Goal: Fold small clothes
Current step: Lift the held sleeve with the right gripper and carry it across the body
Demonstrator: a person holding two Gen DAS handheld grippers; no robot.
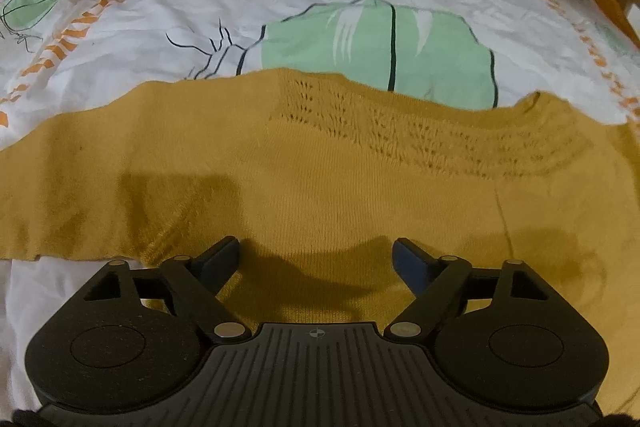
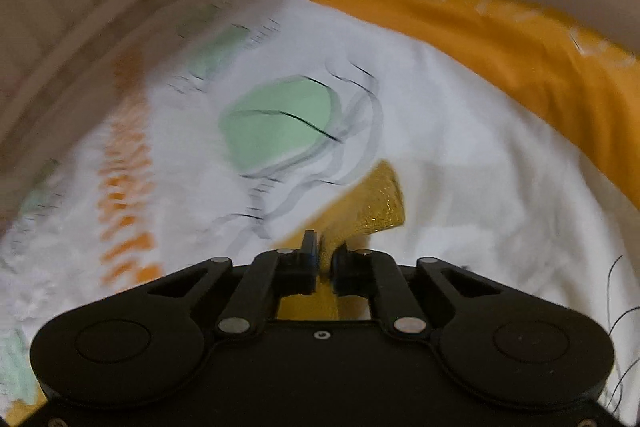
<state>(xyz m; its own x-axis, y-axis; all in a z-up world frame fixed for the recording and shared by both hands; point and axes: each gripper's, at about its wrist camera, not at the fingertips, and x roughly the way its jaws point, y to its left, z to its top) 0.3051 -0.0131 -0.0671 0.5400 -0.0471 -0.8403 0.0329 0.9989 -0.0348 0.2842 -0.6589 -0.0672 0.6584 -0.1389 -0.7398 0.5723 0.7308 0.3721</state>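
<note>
The right gripper [image 2: 325, 259] is pinching the sweater's [image 1: 320, 163] edge at lower centre; the left gripper [image 1: 316, 259] is hovering wide above its middle.

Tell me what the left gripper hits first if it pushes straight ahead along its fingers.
Most likely the mustard knit sweater: it lies spread right ahead of the open left gripper, between and beyond its fingers. Depth is hard to judge.
</note>
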